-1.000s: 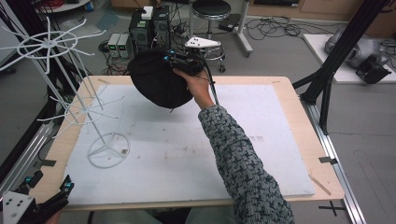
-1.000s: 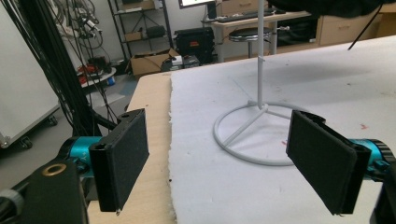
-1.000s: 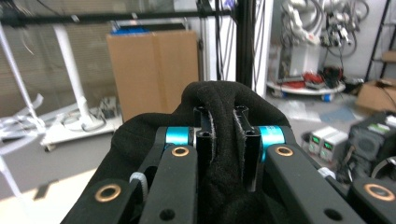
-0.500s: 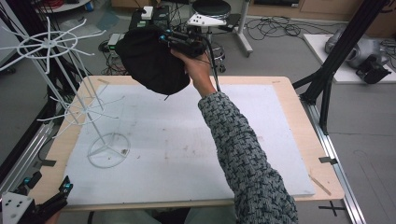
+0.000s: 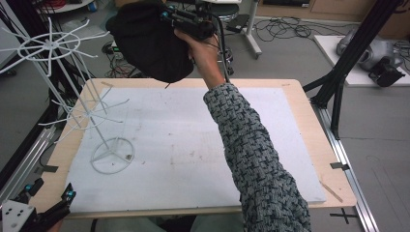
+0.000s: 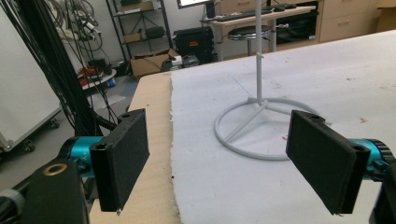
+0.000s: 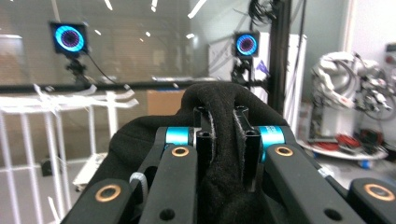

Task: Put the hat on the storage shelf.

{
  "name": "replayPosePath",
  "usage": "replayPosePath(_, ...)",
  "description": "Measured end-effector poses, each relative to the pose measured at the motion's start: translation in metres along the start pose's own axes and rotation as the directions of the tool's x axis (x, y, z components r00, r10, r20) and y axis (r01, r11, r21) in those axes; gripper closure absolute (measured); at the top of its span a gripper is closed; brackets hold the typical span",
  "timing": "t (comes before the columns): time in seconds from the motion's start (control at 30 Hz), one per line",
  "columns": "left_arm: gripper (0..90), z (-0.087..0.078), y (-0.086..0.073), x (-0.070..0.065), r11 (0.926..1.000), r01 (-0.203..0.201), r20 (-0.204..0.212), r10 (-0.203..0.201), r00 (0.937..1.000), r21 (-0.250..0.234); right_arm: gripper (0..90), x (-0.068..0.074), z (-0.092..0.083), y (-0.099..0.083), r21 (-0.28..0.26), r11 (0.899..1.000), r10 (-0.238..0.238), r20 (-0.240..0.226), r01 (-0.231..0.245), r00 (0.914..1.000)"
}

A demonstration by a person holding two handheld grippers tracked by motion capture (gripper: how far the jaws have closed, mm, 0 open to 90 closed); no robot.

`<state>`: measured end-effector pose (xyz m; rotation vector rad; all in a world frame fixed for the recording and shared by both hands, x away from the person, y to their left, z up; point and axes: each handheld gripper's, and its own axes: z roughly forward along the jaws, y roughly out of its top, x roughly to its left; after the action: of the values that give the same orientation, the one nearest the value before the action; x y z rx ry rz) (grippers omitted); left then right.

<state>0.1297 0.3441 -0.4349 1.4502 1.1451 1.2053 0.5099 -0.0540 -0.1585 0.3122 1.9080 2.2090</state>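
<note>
Lying flat across the middle: big wooden table (image 5: 309, 121) with a white mat (image 5: 193, 145) on top, good for soft landings. Standing at the left side of the mat: tall white wire rack (image 5: 72, 96) with thin arms poking out, round foot ring (image 6: 252, 135) keeping it steady. Looks made for hanging hats, so likely the place to aim for.

Hanging high at the far side, above the table's far edge and to the right of the rack's top ring: black hat (image 5: 150, 41), floppy and soft. Held up there by the right gripper (image 5: 169, 17), tongs squeezed together on a fold of the cloth (image 7: 224, 140), black fabric bunched between them. Pinched tight so the hat cannot slip while lifted clear of the table.

Waiting low at the near left corner: left gripper (image 6: 224, 158), tongs wide apart, nothing between them, pointed at the rack's foot. Probably kept ready there to steady the rack or help later.
</note>
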Motion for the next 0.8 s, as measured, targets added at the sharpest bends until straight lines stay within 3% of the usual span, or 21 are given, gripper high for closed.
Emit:
replayPosePath(0.23, 21.3, -0.002, 0.000, 0.000, 1.0000, 0.000, -0.001, 0.000, 1.0000, 0.000, 82.1, 0.006, 0.002, 0.017, -0.037, 0.999, 0.002, -0.019, -0.003, 0.9998)
replayPosePath(0.8, 21.4, 0.001, 0.001, -0.002, 1.0000, -0.006, 0.014, 0.006, 0.9999, 0.000, 82.0, 0.006, -0.011, 0.034, -0.130, 0.991, 0.033, -0.040, -0.038, 0.9987)
